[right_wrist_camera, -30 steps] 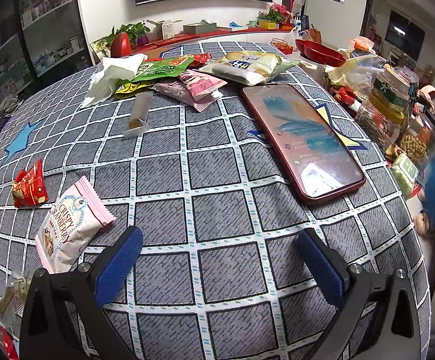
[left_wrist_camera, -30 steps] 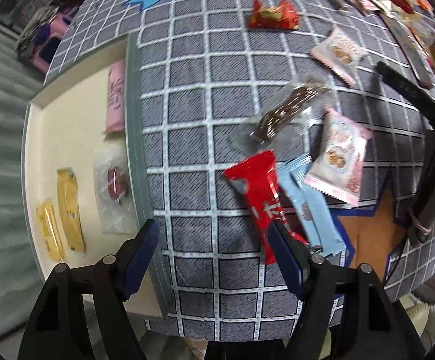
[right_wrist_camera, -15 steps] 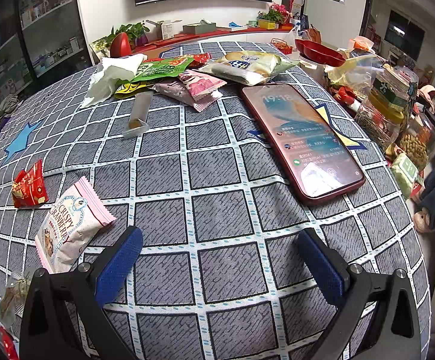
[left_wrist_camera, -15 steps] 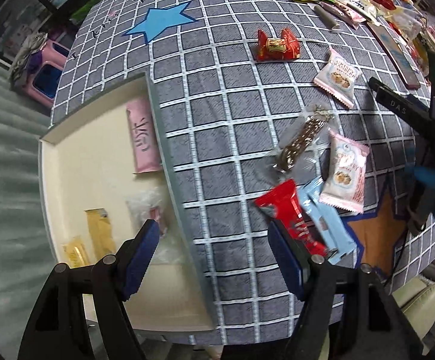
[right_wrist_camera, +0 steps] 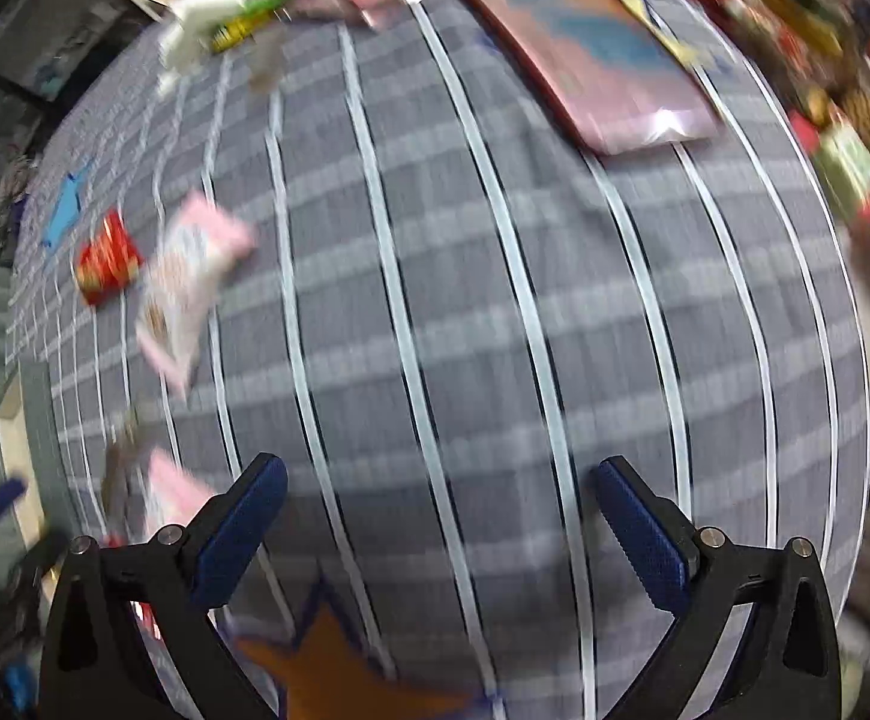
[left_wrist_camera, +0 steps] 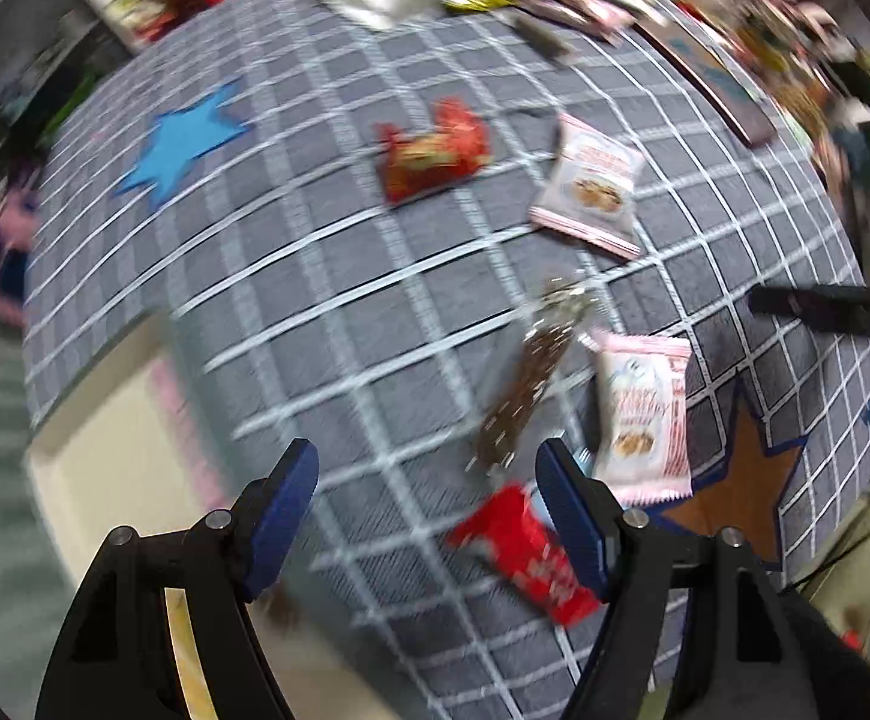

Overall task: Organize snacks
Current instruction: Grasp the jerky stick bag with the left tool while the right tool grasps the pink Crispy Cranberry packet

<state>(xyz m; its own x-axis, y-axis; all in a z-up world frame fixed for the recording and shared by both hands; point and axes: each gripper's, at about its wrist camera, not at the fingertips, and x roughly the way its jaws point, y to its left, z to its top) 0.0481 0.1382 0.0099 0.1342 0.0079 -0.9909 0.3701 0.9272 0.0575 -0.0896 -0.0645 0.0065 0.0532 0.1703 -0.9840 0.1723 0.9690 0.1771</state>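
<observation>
A grey checked tablecloth (left_wrist_camera: 327, 312) with sewn-on stars covers the table, and a cream tray (left_wrist_camera: 111, 450) sits at its near left edge. Nearest, the left gripper (left_wrist_camera: 426, 489) hangs over bare cloth, jaws well apart and holding nothing; the right gripper (right_wrist_camera: 438, 510) is likewise wide open and empty above the cloth. Just beside the left gripper's right finger lie a red packet (left_wrist_camera: 525, 552), a brown bar in clear wrap (left_wrist_camera: 525, 384) and a pink-and-white packet (left_wrist_camera: 645, 414). Further off rest a second pink-and-white packet (left_wrist_camera: 591, 186) and a red wrapped snack (left_wrist_camera: 432, 150). Beyond those, a phone (right_wrist_camera: 591, 42) and a jumble of bags are too blurred to name. The tray appears to hold a pink strip, so I judge sorting barely begun, with most snacks loose on the cloth
</observation>
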